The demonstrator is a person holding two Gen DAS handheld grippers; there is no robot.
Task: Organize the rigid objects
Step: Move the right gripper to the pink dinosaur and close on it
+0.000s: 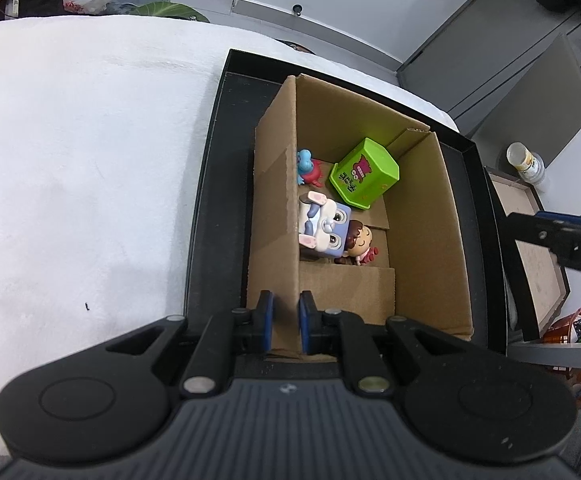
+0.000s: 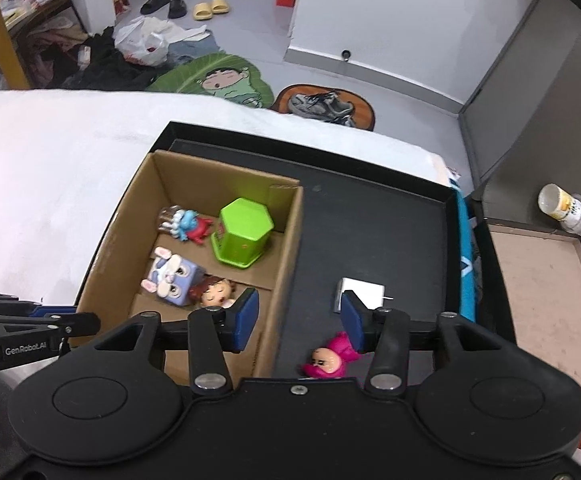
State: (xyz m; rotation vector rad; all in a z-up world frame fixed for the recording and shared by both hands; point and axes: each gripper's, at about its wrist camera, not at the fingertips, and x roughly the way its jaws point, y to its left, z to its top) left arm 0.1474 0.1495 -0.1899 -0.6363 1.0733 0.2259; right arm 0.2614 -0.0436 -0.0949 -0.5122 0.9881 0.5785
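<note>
1. Left wrist view shows our left gripper (image 1: 286, 322) with its jaws clenched on the near wall of the brown corrugated cardboard box (image 1: 426, 220), steadying it inside the shallow black tray (image 1: 210, 184) on the white-covered tabletop (image 1: 70, 160).
2. Inside the box we see the green hexagonal plastic pot (image 2: 242, 232) on its side, the blue-and-red small figure (image 2: 188, 226), the lilac cube rabbit toy (image 2: 174, 278) and the brown-haired doll figure (image 2: 216, 294).
3. Right wrist view shows our right gripper (image 2: 299, 320) above the box's right wall with its jaws released and nothing between them.
4. We judge one drop-off is finished and the next pick is in hand: the pink hooded doll figure (image 2: 330, 358) lies on the tray floor just below the right jaws, with a flat white square card (image 2: 360, 296) farther off.
5. Next we need to lower the right jaws around the pink figure, close on it, and carry it over the wall into the box while the left grip holds.
</note>
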